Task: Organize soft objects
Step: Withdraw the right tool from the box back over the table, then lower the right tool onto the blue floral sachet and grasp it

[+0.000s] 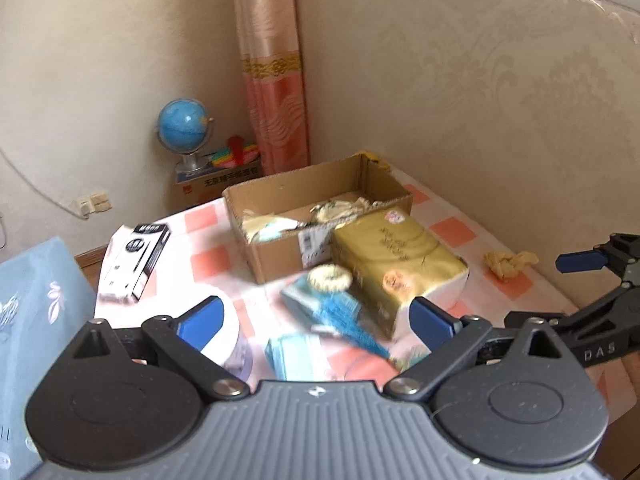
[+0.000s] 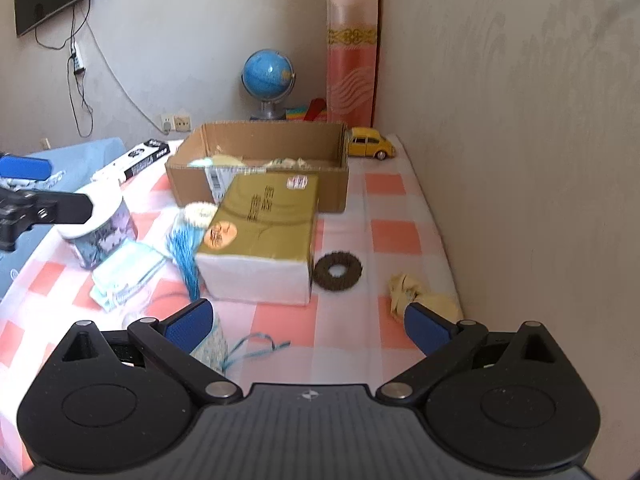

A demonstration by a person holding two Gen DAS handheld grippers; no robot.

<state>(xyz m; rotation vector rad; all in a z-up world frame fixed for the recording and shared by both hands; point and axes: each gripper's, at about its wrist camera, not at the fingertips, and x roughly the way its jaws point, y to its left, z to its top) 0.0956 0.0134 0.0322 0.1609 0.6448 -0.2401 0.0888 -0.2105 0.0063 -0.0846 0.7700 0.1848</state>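
Both grippers hang over the checked table with nothing in them; the left gripper [image 1: 316, 320] has its jaws spread as wide as they go, nothing between the pads; the right gripper [image 2: 308, 324] is likewise wide open and empty.

The box [image 2: 256, 152] sits at 12 o'clock from both, with some pale soft things already inside; against its near wall leans the gold tissue pack [image 2: 260, 232], its long axis running from 12 to 6 o'clock in the right view, toward the gripper.

Soft things still loose: the yellow rag [image 2: 408, 292] at about 2 o'clock of the right gripper, just above its right pad [image 2: 428, 328], near the wall; the blue tassel [image 1: 340, 312] at 12 o'clock of the left gripper, lying between its pads in the left view, long axis slanting from 11 to 5 o'clock; the folded blue cloth [image 1: 292, 352] just below it, close to the gripper body.

My judgement: the rag is the right hand's, being far nearer to it; the tassel and cloth are the left's; the left must come down along the tassel's short side, jaws across the strands; blur makes the tassel's exact end hard to tell.
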